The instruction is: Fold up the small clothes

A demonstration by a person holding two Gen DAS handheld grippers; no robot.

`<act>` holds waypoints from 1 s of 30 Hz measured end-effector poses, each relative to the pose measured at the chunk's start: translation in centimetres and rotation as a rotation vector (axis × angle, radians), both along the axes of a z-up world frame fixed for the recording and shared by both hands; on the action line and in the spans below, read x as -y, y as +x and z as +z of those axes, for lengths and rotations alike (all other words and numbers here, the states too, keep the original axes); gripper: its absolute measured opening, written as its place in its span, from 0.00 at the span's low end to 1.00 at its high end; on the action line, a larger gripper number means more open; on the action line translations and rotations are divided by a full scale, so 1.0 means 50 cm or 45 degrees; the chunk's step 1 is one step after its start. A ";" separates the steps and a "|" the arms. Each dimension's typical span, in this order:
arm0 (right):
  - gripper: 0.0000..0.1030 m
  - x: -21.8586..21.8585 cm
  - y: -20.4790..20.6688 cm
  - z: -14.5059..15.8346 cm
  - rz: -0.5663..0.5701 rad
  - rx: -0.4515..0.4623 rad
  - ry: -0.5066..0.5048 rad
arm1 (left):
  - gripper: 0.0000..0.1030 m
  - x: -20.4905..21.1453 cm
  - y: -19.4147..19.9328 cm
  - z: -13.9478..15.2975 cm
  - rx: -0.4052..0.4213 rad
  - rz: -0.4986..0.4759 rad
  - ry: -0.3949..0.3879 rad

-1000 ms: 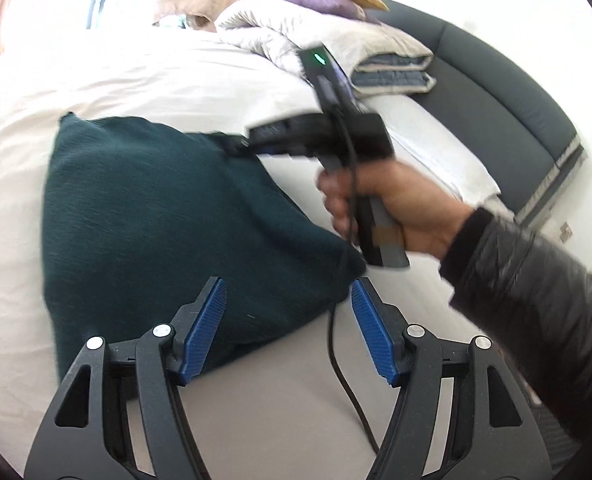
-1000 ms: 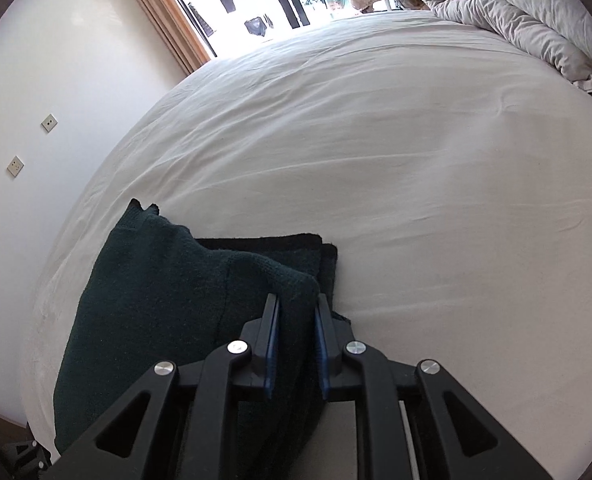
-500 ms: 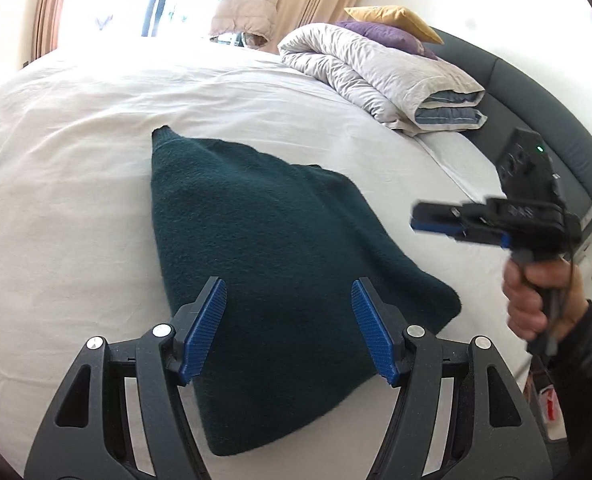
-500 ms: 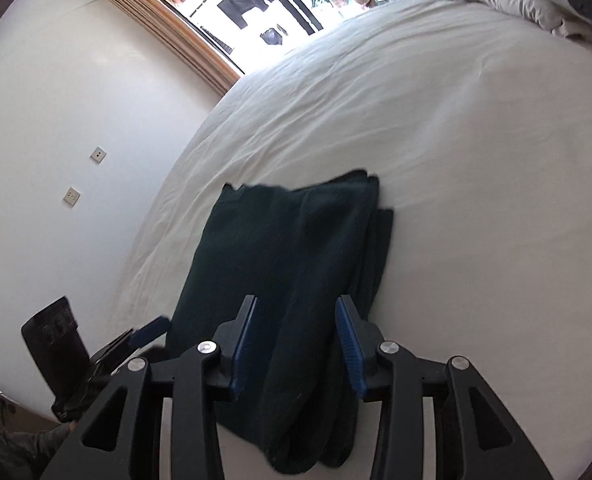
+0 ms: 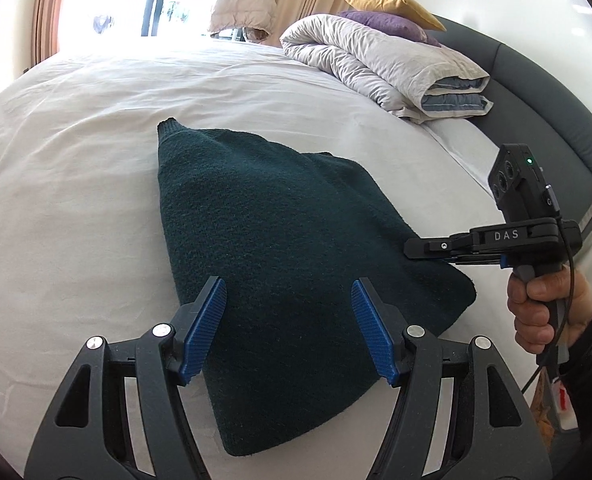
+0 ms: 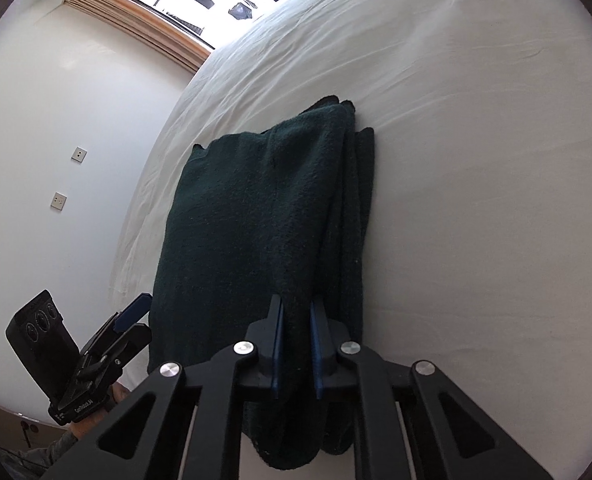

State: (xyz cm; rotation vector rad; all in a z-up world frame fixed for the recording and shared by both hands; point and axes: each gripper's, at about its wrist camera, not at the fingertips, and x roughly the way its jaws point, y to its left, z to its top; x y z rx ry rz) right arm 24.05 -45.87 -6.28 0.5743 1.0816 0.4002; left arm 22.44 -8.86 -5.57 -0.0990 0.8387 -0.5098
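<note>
The dark green knitted garment [image 5: 287,248] lies folded in layers on the white bed sheet [image 5: 75,160], near its front edge. The right gripper [image 6: 296,344] has just been closing its jaws and now pinches the near layered edge, probably to carry another fold over. The left gripper [image 5: 287,328] hovers released, jaws wide, touching nothing.

One folded garment [image 5: 279,240], two pillows [image 5: 392,2], one duvet [image 5: 376,64].
</note>
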 end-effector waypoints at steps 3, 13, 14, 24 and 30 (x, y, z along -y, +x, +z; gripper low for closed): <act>0.09 0.030 -0.021 -0.032 -0.083 0.005 0.075 | 0.63 0.005 0.005 -0.009 0.007 -0.004 0.021; 0.09 0.054 -0.065 -0.057 -0.203 0.042 0.156 | 0.65 0.002 0.012 -0.036 0.026 -0.022 0.053; 0.09 0.052 -0.064 -0.055 -0.202 0.045 0.155 | 0.65 -0.003 0.014 -0.035 0.026 -0.011 0.043; 0.24 -0.021 0.019 0.078 -0.103 0.177 -0.034 | 0.76 -0.016 0.046 -0.061 -0.045 0.031 0.083; 0.20 -0.111 0.096 0.062 0.035 0.179 -0.082 | 0.76 -0.012 0.044 -0.015 0.116 0.068 0.098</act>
